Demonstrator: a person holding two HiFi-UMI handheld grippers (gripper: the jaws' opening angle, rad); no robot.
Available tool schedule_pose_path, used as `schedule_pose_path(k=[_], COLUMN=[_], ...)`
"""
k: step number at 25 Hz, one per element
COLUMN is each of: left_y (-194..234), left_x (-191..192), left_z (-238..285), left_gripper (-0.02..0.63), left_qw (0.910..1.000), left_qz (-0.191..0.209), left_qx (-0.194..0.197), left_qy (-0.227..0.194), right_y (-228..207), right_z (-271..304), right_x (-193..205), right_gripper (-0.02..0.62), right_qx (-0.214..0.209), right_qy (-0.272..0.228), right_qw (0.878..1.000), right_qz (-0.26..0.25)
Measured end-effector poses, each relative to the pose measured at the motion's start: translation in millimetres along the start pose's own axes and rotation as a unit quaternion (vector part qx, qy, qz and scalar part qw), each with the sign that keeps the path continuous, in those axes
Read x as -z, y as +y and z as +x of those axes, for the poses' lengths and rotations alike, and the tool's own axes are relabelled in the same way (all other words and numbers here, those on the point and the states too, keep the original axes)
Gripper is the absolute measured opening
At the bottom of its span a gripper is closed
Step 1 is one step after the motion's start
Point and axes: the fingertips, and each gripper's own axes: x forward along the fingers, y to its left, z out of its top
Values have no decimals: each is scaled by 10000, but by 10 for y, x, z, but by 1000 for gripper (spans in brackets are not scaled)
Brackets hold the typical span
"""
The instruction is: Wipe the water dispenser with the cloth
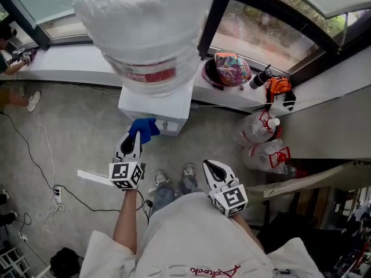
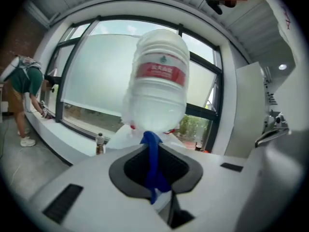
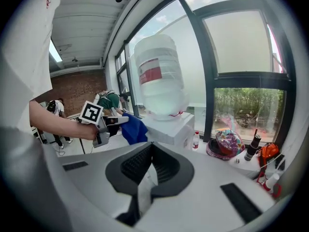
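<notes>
My left tool [image 1: 135,136] is pinched on a crumpled blue cloth [image 1: 145,129]. In the left gripper view the cloth [image 2: 153,166] hangs as a blue strip between the closed jaws. The cloth sits at the front left corner of the white box-shaped water dispenser [image 1: 157,106], just below its top edge. I cannot tell whether it is touching the dispenser or just short of it.

A large clear water bottle wrapped in thin plastic with a red label [image 1: 145,33] stands neck-down on top of the dispenser and fills the upper part of the head view.

From the right gripper view I see the left tool [image 3: 119,122] held out level, with the cloth [image 3: 135,129] bunched beside the dispenser [image 3: 173,129] and under the bottle [image 3: 158,76].

My right tool [image 1: 212,168] hangs back near my body, well apart from the dispenser. Its jaws are pressed together with nothing between them [image 3: 152,146].

A multicoloured helmet [image 1: 232,68] lies on the white window ledge [image 1: 69,62] to the right of the dispenser.
</notes>
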Motion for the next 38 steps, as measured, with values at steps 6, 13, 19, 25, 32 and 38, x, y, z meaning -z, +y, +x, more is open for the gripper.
schedule_pose_path(k=[6, 13, 19, 25, 32, 38], left_y=[976, 1291, 915, 282, -504, -1187], left_x=[250, 418, 462, 558, 680, 810], left_z=[46, 503, 691, 787, 928, 1087], left_gripper=[51, 51, 51, 51, 51, 51], left_qw=[9949, 9919, 9937, 9954, 9935, 9874], left_qz=[243, 262, 370, 465, 511, 602], left_qx=[-889, -969, -663, -85, 534, 1114], left_qy=[413, 772, 828, 833, 863, 951], right_y=[36, -45, -81, -87, -198, -325], right_z=[8, -51, -59, -58, -209, -378], right_x=[-15, 45, 15, 7, 52, 121], right_gripper=[14, 15, 14, 14, 14, 14], right_qx=[22, 245, 294, 271, 407, 632], right_qy=[72, 184, 135, 78, 56, 36], right_qw=[10000, 9995, 9995, 9996, 9991, 9978], right_qz=[-54, -10, 33, 54, 107, 181])
